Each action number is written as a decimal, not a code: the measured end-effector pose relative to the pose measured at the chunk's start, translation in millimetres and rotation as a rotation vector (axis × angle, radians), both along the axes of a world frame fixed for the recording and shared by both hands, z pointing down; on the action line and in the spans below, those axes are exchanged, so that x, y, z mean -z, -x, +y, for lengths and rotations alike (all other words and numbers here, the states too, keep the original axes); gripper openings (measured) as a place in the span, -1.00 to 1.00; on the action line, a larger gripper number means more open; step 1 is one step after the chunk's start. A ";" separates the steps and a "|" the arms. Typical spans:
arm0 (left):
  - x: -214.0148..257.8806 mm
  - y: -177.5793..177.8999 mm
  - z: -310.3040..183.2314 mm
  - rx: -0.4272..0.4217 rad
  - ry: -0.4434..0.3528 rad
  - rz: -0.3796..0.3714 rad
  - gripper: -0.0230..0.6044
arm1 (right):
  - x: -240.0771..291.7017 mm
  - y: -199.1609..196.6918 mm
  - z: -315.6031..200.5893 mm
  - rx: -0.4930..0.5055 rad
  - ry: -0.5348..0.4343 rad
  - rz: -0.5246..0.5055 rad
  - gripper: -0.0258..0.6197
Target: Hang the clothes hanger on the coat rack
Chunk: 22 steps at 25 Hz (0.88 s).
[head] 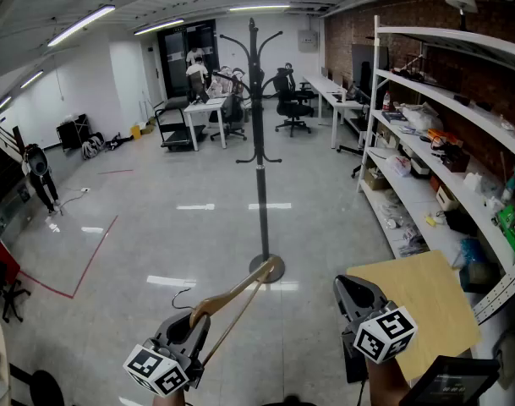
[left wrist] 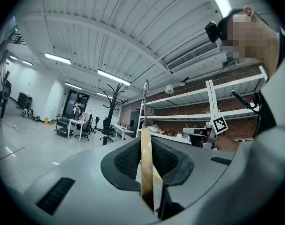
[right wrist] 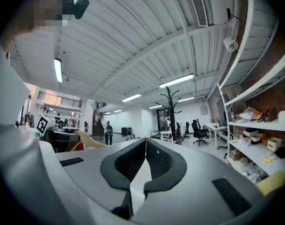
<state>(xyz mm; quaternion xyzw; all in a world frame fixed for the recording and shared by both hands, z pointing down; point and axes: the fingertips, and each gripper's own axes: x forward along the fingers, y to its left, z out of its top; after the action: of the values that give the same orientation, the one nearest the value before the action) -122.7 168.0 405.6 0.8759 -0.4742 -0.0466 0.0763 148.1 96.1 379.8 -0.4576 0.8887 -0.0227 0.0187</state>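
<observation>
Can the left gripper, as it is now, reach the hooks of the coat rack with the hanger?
Probably not from here. The left gripper is shut on the hanger, but the coat rack stands well ahead across the floor. Nothing stands between, so walking closer should do.

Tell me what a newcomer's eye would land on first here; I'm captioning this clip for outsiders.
The tall black coat rack standing alone mid-floor, straight ahead, draws the eye first. Next, the wooden clothes hanger clamped in the left gripper at lower left, angled toward the rack's base; the right gripper beside it is shut and empty. Cluttered white shelving lines the right wall.
</observation>
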 end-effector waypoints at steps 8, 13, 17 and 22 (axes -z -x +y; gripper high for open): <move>3.3 -16.5 -62.9 -0.038 0.012 -0.014 -0.76 | -6.1 -18.5 -58.7 -0.028 0.023 0.006 -0.90; 0.2 -9.3 -112.1 -0.075 0.016 -0.020 -0.76 | -8.3 -11.5 -100.0 -0.053 0.032 0.000 -0.90; -0.6 2.4 -157.0 -0.108 0.000 -0.014 -0.76 | -10.2 2.7 -142.9 -0.071 0.034 0.008 -0.90; 1.1 30.0 -213.8 -0.133 -0.031 -0.009 -0.76 | -5.9 34.8 -199.5 -0.070 0.008 0.034 -0.90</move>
<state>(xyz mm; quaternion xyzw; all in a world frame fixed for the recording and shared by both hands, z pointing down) -152.6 -45.7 404.5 0.9068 -0.4143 -0.0449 0.0634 113.3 -103.4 385.7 -0.4887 0.8723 -0.0177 0.0024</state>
